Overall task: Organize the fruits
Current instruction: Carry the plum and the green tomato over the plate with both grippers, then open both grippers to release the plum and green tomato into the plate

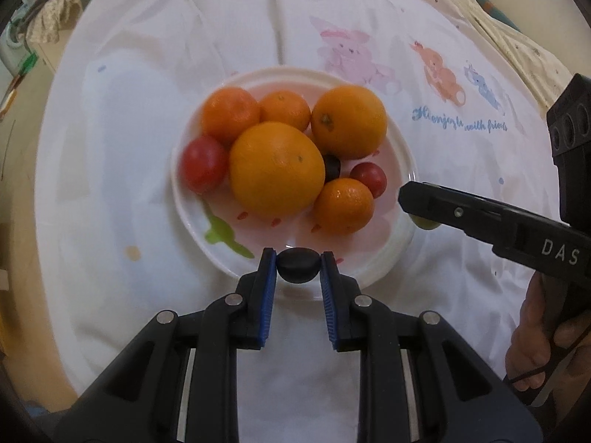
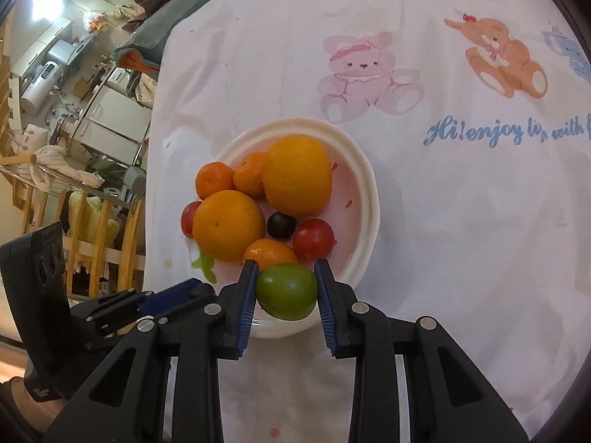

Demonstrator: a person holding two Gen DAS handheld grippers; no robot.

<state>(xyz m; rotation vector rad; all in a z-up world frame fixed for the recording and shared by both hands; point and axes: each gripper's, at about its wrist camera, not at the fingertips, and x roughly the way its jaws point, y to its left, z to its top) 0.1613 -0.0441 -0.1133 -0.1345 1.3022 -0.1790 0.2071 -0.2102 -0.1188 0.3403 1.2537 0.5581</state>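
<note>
Plate: white plate (image 1: 404,170) with pink inside and a green mark, standing on a white cloth (image 1: 129,166) printed with bears and blue writing; what lies under the cloth cannot be told.
Fruit on plate: two large oranges (image 1: 275,170) (image 1: 349,122), three small oranges (image 1: 229,114) (image 1: 284,109) (image 1: 343,205), two red tomatoes (image 1: 203,164) (image 1: 369,178) and one dark grape (image 1: 331,165), all packed close together and touching their neighbours.
Left hand-held gripper (image 1: 298,264): its blue pads pinch a second dark grape (image 1: 298,265) just over the plate's near rim.
Right hand-held gripper (image 2: 286,289): its blue pads pinch a green lime (image 2: 286,291) over the near edge of the plate, just beside the nearest small orange (image 2: 269,253).
Side view of right gripper: from the left wrist camera it reaches in from the right, its tip at the plate's right rim, with only a sliver of green showing beneath it.
Hand: the person's fingers (image 1: 535,336) wrap the right gripper's handle at the right edge of the left wrist view.
Background: a cluttered room with cabinets (image 2: 110,118) and a wooden rail (image 2: 92,221) past the cloth's left edge.
</note>
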